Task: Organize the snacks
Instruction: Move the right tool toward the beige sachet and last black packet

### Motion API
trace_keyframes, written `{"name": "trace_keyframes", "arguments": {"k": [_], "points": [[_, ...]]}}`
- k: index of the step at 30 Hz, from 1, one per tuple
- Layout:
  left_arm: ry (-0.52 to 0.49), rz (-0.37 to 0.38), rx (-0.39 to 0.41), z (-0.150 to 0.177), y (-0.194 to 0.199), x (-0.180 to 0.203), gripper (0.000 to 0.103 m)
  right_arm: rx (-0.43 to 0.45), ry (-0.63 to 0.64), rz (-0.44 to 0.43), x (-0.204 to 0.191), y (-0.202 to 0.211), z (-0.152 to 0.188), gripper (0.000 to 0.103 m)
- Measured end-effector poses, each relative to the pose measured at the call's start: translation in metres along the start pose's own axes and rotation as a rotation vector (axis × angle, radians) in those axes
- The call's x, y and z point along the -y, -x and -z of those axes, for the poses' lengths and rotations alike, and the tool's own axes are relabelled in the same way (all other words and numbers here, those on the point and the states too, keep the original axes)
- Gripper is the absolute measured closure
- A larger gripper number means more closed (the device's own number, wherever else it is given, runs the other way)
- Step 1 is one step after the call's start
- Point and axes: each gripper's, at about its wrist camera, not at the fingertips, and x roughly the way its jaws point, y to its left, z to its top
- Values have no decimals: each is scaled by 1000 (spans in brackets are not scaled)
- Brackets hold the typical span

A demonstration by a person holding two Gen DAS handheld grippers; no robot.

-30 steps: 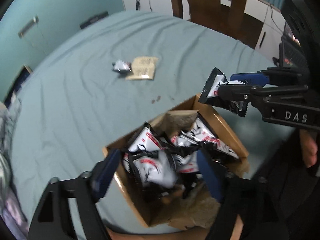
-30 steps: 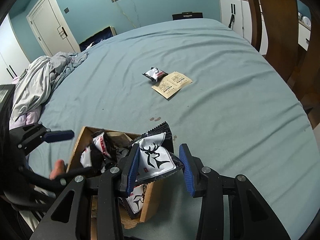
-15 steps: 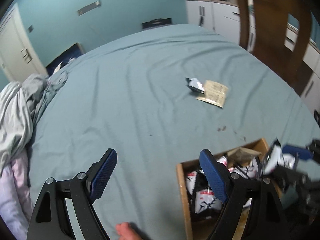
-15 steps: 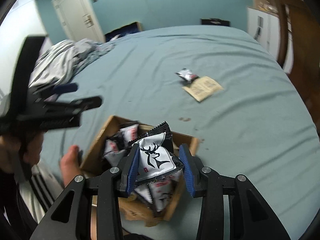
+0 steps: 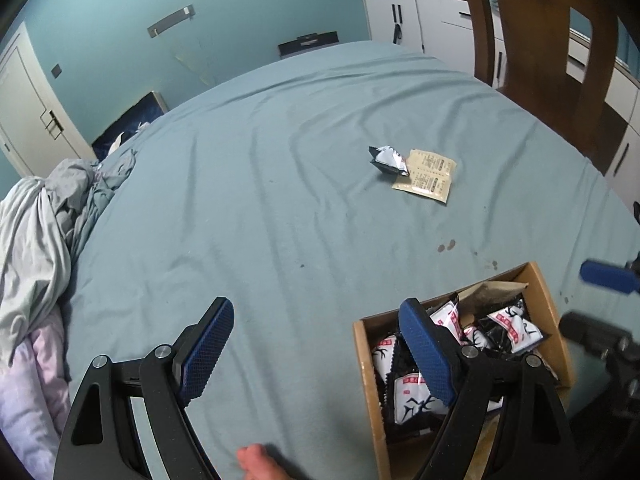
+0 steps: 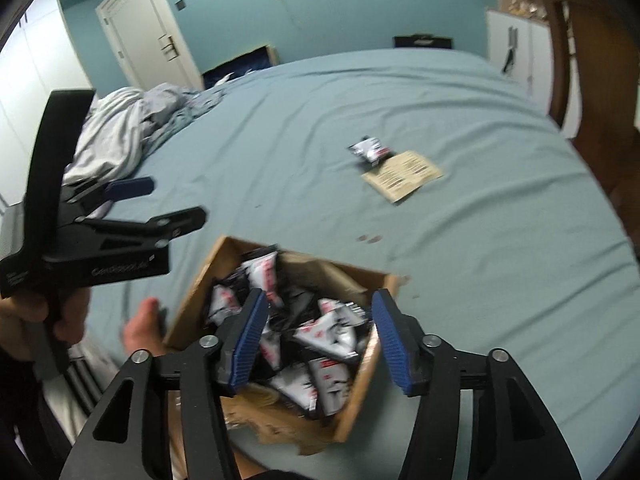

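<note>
A cardboard box (image 6: 200, 280) near the bed's front edge holds several black-and-white snack packets (image 6: 328, 330); it also shows in the left wrist view (image 5: 364, 364). My right gripper (image 6: 320, 342) is open and empty just above the box. My left gripper (image 5: 316, 354) is open and empty over the sheet, left of the box; it shows in the right wrist view (image 6: 160, 200). One loose snack packet (image 5: 387, 159) lies far out on the bed, touching a tan paper sachet (image 5: 427, 175); both show in the right wrist view, the packet (image 6: 369, 149) and the sachet (image 6: 402, 175).
The bed has a wrinkled blue sheet (image 5: 248, 208). Crumpled bedding (image 5: 36, 232) lies at its left side. A wooden chair (image 5: 560, 40) and white cabinets (image 5: 416, 20) stand at the back right. A door (image 6: 140, 28) is at the back left.
My right gripper has opened and let its snack packet go into the box. My left gripper has swung left, away from above the box, and stays open.
</note>
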Motion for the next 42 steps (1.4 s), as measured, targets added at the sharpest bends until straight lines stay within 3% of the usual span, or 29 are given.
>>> {"name": "trace_keyframes", "arguments": {"k": [13,32,42], "points": [[26,18,-7,-1,0,-4,17,50,-214,177,28,16,1,46],[44,49,26,-7,11,-3,17,16,-245,208,52,3,-24,46],[77,105,-21,-16,-1,-4,17,-99,-294,162,91,-55,-59,46]]}}
